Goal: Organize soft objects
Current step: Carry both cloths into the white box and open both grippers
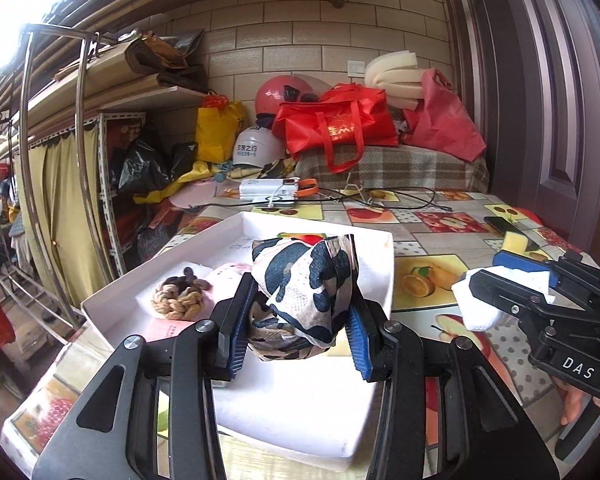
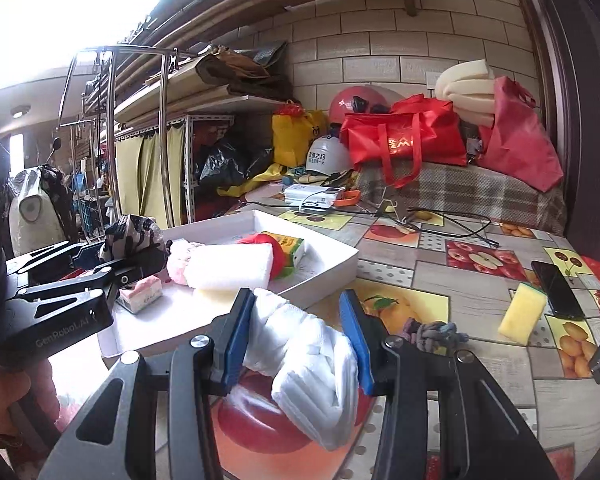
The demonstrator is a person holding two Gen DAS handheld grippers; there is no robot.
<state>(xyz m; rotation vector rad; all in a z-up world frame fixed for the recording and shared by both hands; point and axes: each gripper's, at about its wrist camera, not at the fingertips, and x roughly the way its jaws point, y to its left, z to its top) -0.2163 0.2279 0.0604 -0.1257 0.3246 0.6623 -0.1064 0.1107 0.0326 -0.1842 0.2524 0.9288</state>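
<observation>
My left gripper (image 1: 300, 312) is shut on a black-and-white patterned cloth bundle (image 1: 304, 288) and holds it over the white tray (image 1: 374, 236). The tray holds a braided rope coaster (image 1: 178, 294), a white sponge block (image 2: 230, 268), a red and green soft item (image 2: 278, 248) and a pink tissue pack (image 2: 140, 298). My right gripper (image 2: 296, 332) is shut on a white folded cloth (image 2: 312, 364), just right of the tray above the table. A yellow sponge (image 2: 522, 314) and a grey knotted rope (image 2: 432, 332) lie on the table to the right.
The table has a fruit-print cover (image 2: 476, 260). A black phone (image 2: 556, 288) lies by the yellow sponge. Power banks and cables (image 2: 316, 198) lie at the back. Red bags (image 2: 408, 136), helmets and foam stand behind. A metal rack (image 1: 32, 140) stands on the left.
</observation>
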